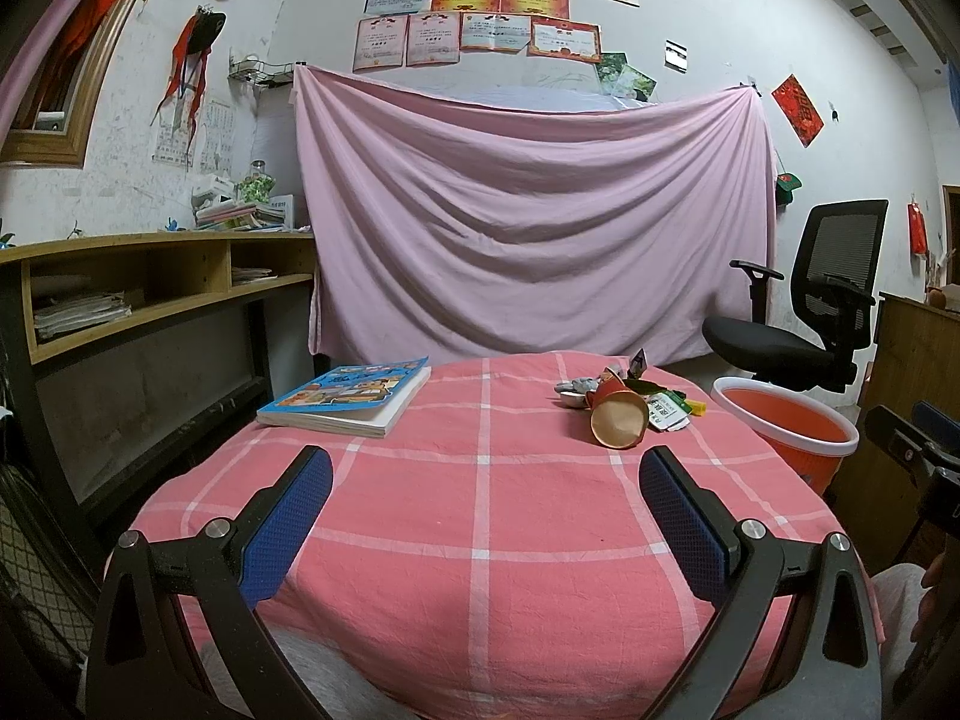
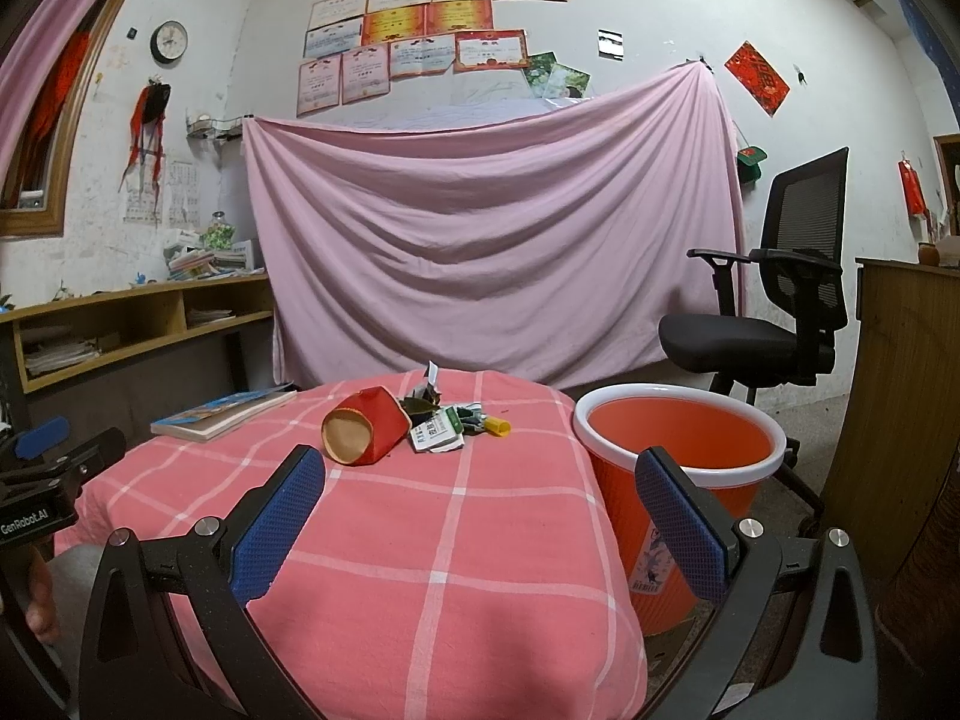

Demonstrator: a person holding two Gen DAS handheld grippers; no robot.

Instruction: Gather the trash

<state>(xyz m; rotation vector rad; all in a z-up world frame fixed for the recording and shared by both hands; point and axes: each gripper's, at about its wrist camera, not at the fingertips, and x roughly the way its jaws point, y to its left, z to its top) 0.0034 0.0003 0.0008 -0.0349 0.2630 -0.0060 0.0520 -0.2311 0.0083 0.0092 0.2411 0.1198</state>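
A pile of trash lies on the far right part of the pink checked table (image 1: 480,510): a red paper cup on its side (image 1: 619,417) (image 2: 360,427), a white-green wrapper (image 1: 666,410) (image 2: 437,432), a yellow piece (image 2: 498,426) and crumpled scraps (image 1: 576,387). An orange bin with a white rim (image 1: 786,429) (image 2: 678,450) stands on the floor right of the table. My left gripper (image 1: 486,468) is open and empty over the near table. My right gripper (image 2: 480,468) is open and empty, near the table's right edge, short of the cup.
A blue book (image 1: 351,399) (image 2: 222,411) lies at the table's far left. A black office chair (image 1: 816,312) (image 2: 780,312) stands behind the bin. A wooden shelf desk (image 1: 150,282) is on the left, a wooden cabinet (image 2: 900,408) on the right, a pink sheet (image 1: 528,222) behind.
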